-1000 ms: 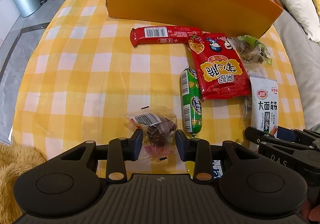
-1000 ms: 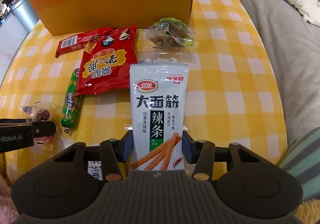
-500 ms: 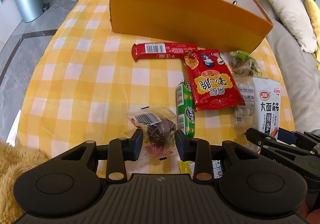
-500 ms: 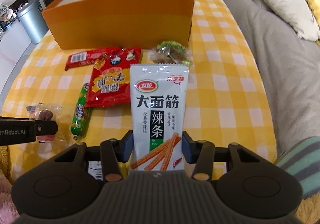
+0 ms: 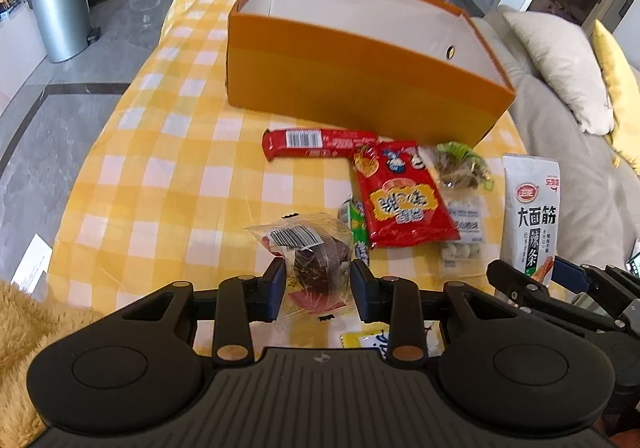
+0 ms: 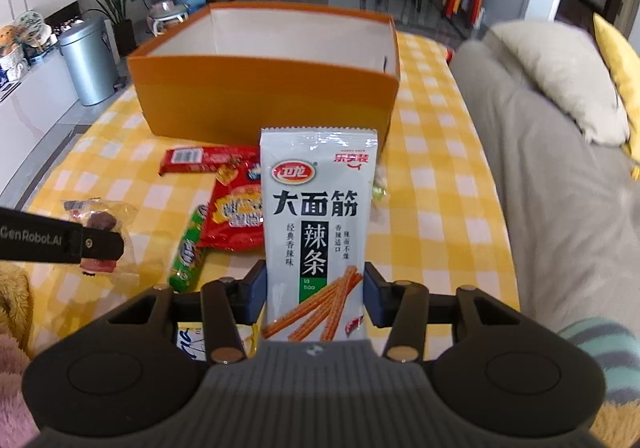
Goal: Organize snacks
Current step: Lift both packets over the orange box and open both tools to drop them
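Snacks were clamped in both tongs above the yellow checked tablecloth [image 5: 168,175]: the left gripper [image 5: 318,288] held a clear-wrapped chocolate cake [image 5: 316,260], the right gripper [image 6: 314,294] a white latiao packet [image 6: 316,224]. Other packets lay between them and the open orange box [image 5: 360,79] beyond.

Left wrist view raised above the table's near edge, facing the orange box [image 5: 360,75] at the far edge, right wrist view alongside, facing likewise, both sharing box and checked tablecloth [image 6: 432,175].

Bright daylight, fisheye warp, blurred edges
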